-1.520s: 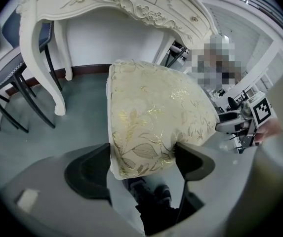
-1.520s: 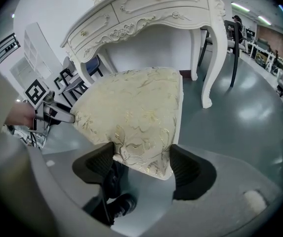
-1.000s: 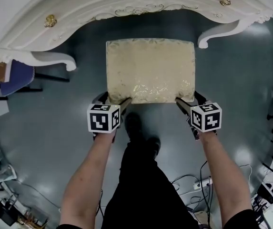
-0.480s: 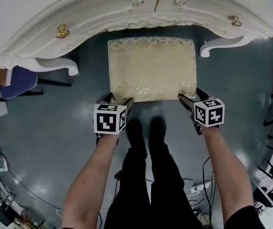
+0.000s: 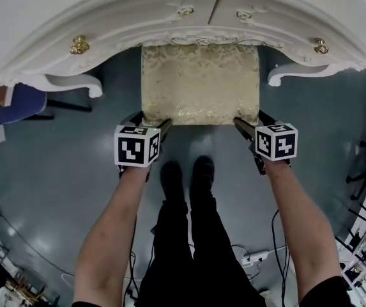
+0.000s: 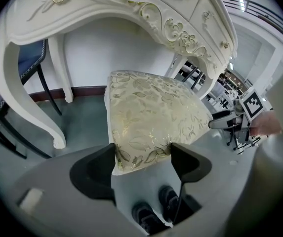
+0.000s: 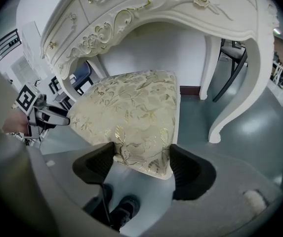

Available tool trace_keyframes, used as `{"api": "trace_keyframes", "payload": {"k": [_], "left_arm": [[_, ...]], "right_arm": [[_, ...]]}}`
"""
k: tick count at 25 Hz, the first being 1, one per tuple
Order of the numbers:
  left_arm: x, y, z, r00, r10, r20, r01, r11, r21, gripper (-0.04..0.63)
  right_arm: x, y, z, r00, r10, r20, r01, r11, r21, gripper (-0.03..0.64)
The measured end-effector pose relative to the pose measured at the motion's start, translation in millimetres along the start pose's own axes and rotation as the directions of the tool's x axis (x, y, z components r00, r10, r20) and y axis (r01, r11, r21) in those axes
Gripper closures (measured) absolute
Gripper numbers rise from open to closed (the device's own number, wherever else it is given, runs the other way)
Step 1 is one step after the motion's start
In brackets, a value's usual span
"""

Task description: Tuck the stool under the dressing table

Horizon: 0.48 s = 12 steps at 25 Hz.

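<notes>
Left claw: my jaws have just been closing and are now clamping the near left corner of the stool.
Right claw: I am gripping the near right corner between both pads.
Stool position: sitting directly ahead of both claws, its far edge lying under the dressing table, between the curved legs.

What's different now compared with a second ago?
The stool has slid away from the person, its far edge now under the dressing table. The left tongs and right tongs went with it; the left tongs' jaws have just been closing on the stool's near corner. Both still grip its near corners.
</notes>
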<state>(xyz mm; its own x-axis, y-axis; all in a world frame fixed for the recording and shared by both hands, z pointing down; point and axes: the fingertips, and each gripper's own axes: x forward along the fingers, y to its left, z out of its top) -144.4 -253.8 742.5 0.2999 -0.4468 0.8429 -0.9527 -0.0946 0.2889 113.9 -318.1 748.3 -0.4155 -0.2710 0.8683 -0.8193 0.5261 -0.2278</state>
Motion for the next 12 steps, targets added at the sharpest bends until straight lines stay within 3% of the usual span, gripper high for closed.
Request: {"api": "trace_keyframes", "payload": {"k": [4, 9, 12], "left_arm": [[-6.9, -0.9, 5.1, 0.999, 0.037, 0.026, -0.037, 0.999, 0.001, 0.236], [-11.5, -5.0, 3.6, 0.996, 0.041, 0.079, -0.037, 0.998, -0.053, 0.236], [-13.3, -1.0, 4.0, 0.994, 0.064, 0.083, -0.06, 0.997, -0.046, 0.279]], "right_arm": [[4.9, -4.3, 11.4, 1.0, -0.004, -0.006, 0.004, 1.0, -0.009, 0.256], [5.5, -4.8, 11.3, 1.0, -0.015, 0.001, 0.015, 1.0, -0.002, 0.256], [5.7, -5.1, 12.7, 1.0, -0.024, 0.009, 0.024, 1.0, 0.002, 0.256]]}}
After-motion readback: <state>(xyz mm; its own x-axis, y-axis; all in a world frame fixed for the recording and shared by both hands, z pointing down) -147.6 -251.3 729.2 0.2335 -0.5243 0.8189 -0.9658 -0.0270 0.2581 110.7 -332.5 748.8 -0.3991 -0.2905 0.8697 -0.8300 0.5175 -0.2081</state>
